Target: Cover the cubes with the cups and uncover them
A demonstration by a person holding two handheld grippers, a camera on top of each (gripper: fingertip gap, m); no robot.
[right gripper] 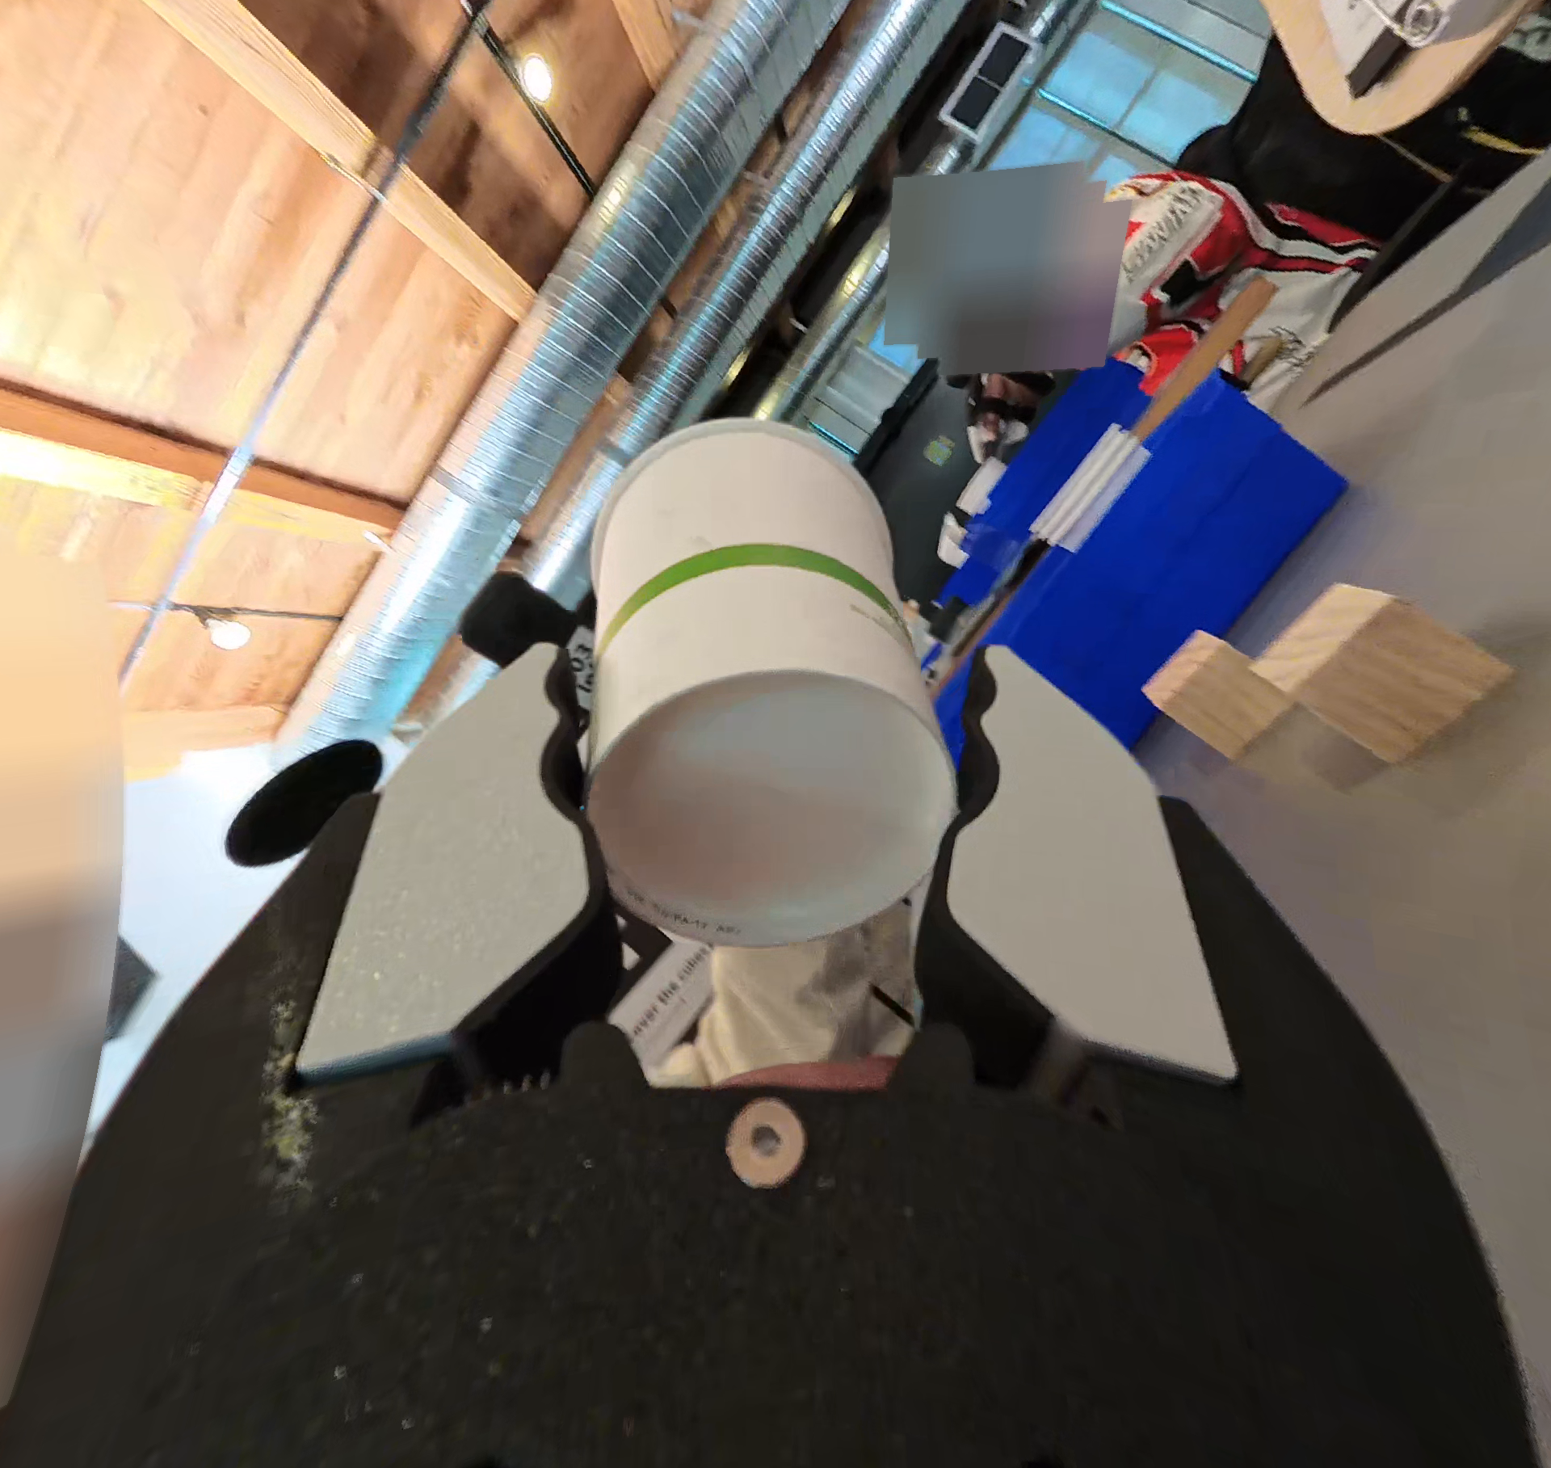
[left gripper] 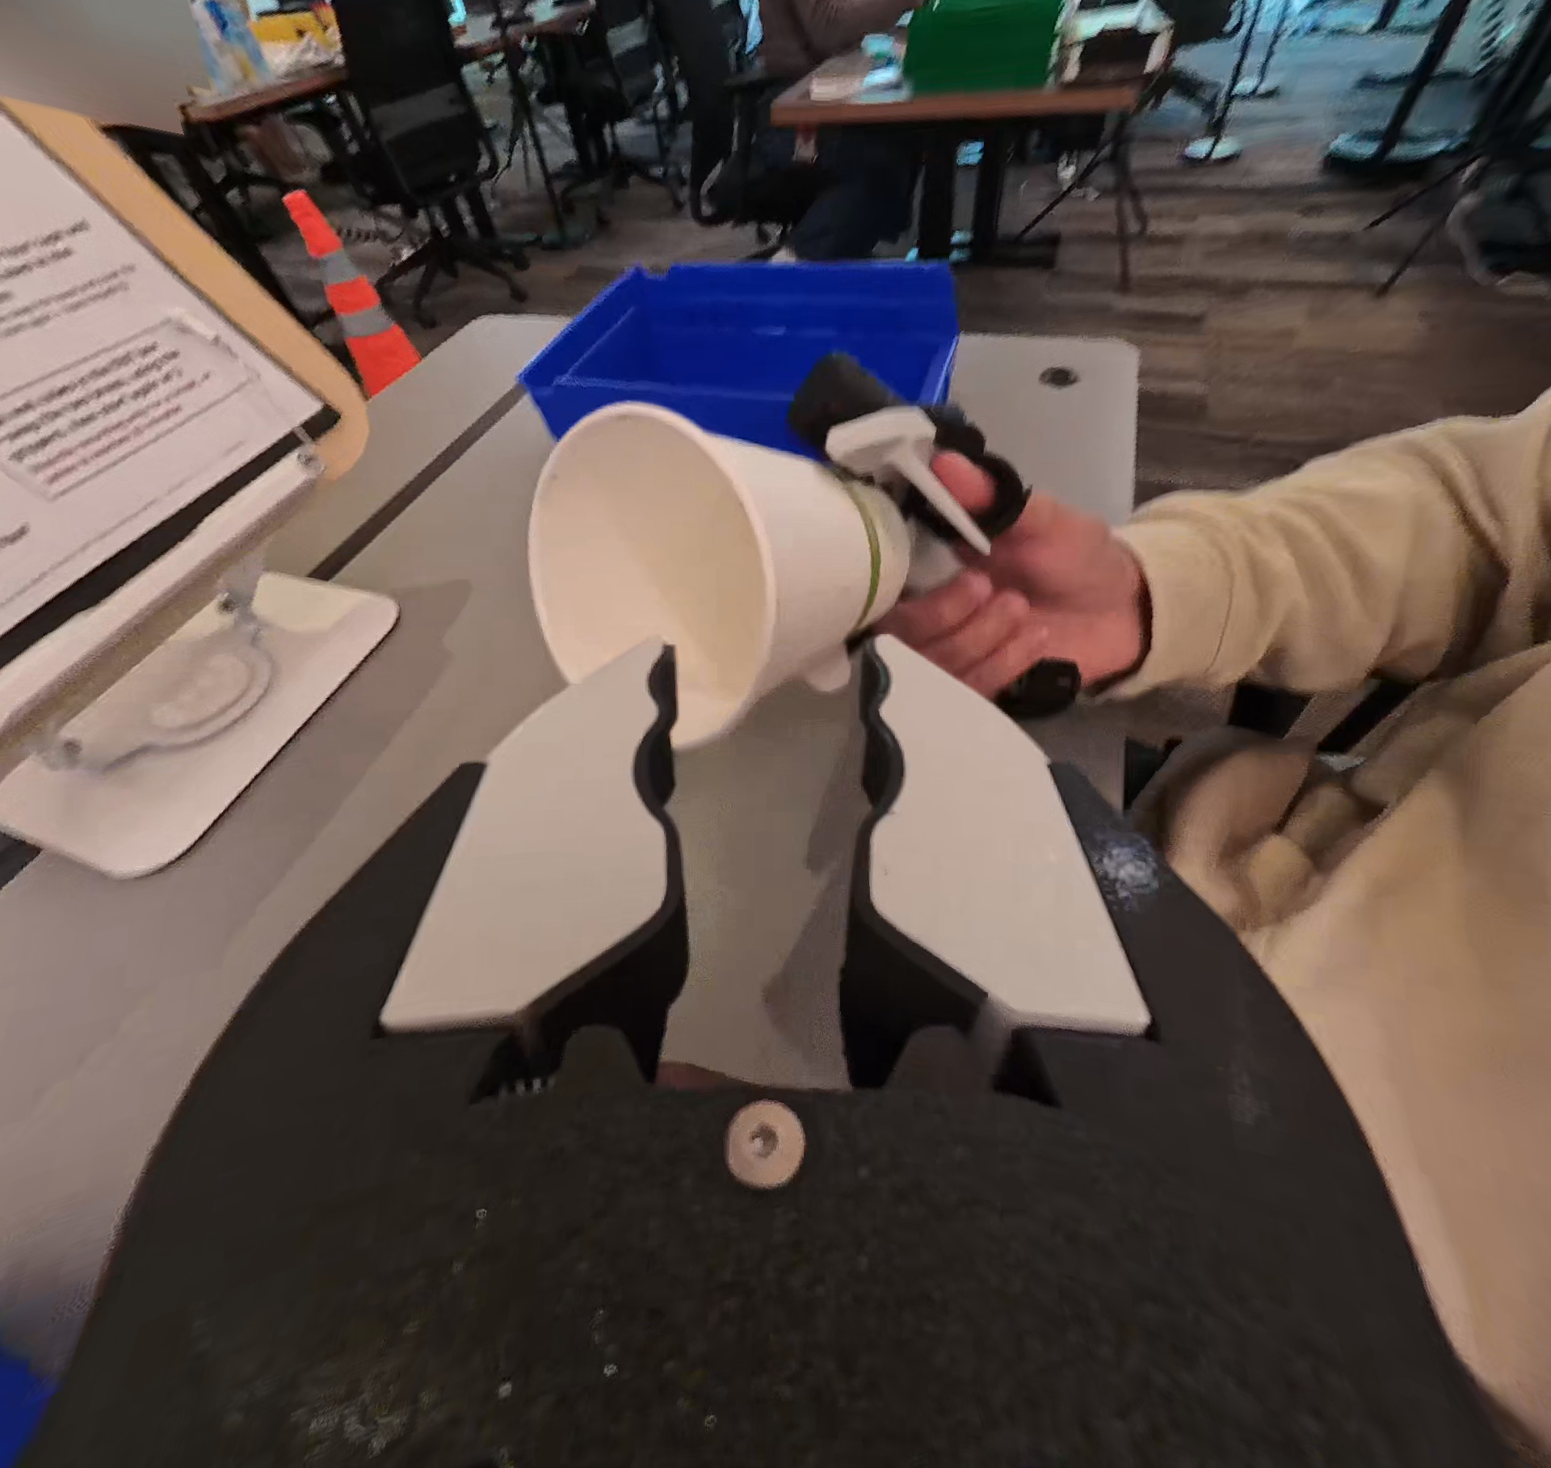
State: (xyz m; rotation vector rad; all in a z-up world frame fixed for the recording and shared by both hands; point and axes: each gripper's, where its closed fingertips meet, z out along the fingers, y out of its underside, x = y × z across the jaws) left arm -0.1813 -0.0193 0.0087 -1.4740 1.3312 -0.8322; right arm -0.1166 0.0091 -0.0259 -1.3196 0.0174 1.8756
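White paper cup with a green band [right gripper: 755, 672] is pinched by the right tool [right gripper: 768, 756], tipped sideways above the tabletop [left gripper: 420, 672]; the left tool [left gripper: 764, 723] is spread, nothing gripped.

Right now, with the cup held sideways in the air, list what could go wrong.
1. The right tool pinches the paper cup only near its base; a squeeze could crush it, or it could slip.
2. The cup's mouth hangs between the left tool's fingers; a careless move could knock it.
3. The two wooden blocks sit touching, so lowering the cup over one might catch the other.
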